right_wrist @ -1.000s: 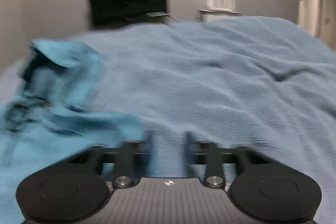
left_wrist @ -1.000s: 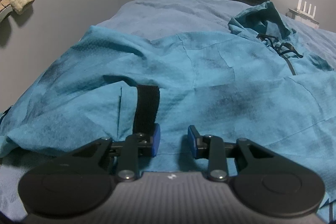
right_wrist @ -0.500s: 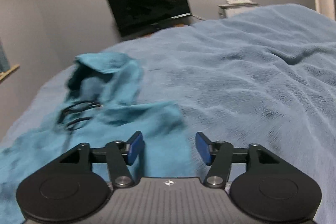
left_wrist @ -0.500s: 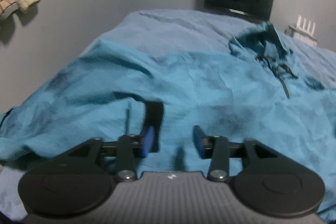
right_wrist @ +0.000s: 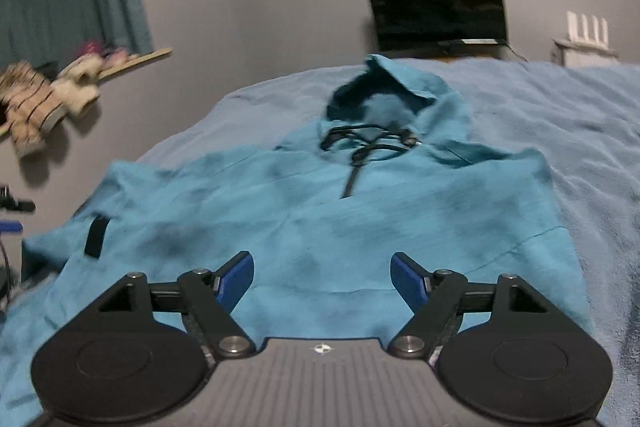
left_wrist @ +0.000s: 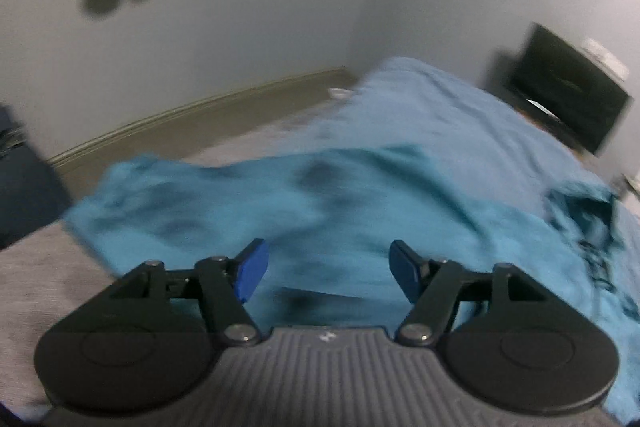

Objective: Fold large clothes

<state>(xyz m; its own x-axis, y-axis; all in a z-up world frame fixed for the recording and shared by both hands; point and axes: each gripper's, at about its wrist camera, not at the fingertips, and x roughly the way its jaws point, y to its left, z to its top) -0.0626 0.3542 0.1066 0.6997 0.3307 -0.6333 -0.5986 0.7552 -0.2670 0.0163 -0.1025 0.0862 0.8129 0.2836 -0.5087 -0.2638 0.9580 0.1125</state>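
A large teal hooded jacket (right_wrist: 328, 219) lies spread on the blue bed, hood (right_wrist: 384, 95) at the far end with black drawstrings (right_wrist: 368, 143) and a black cuff strap (right_wrist: 96, 237) at the left. My right gripper (right_wrist: 322, 279) is open and empty, above the jacket's near hem. In the blurred left wrist view the jacket (left_wrist: 320, 211) lies across the bed's left side. My left gripper (left_wrist: 326, 269) is open and empty above it.
The bed's blue blanket (right_wrist: 560, 131) extends right of the jacket. A black monitor (right_wrist: 436, 11) stands beyond the bed. A wall shelf (right_wrist: 132, 61) with soft toys hangs at the left. Grey floor and skirting (left_wrist: 192, 111) lie left of the bed.
Both grippers have opened wider. The left view has swung left toward the wall and floor. The right view has swung left from the bare blanket onto the jacket.
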